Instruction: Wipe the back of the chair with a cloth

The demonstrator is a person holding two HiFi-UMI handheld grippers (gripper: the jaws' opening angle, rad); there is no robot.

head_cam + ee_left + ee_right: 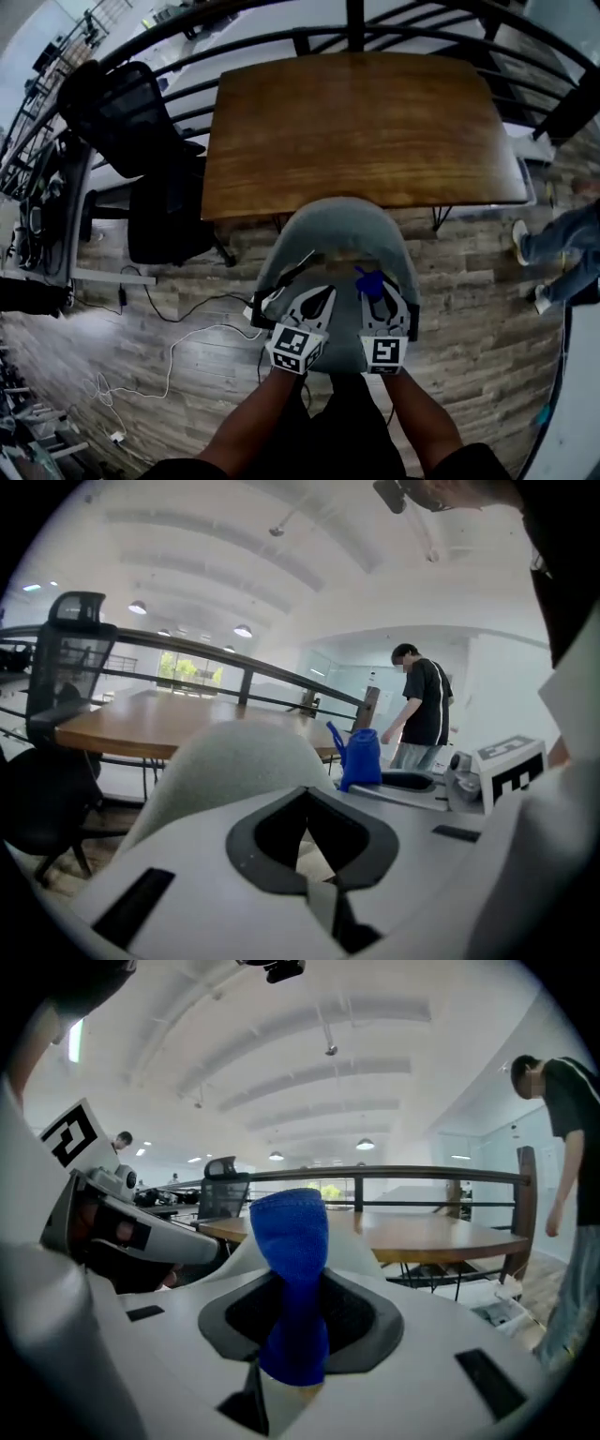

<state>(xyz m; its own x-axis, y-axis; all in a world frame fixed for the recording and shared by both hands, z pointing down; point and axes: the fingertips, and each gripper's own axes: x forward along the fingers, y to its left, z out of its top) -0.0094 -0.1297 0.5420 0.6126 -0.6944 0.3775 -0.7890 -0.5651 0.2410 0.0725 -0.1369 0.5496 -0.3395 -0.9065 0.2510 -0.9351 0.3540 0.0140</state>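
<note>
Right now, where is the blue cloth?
In the right gripper view, the blue cloth is pinched in the right claw, over the grey chair back.

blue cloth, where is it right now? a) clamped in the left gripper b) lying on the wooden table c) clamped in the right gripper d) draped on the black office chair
c: the right gripper view shows the blue cloth pinched between the right gripper's shut jaws.

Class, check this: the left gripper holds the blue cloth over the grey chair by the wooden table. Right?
No: the right gripper holds the blue cloth, as the right gripper view shows, over the grey chair by the wooden table. The left gripper is empty.
</note>
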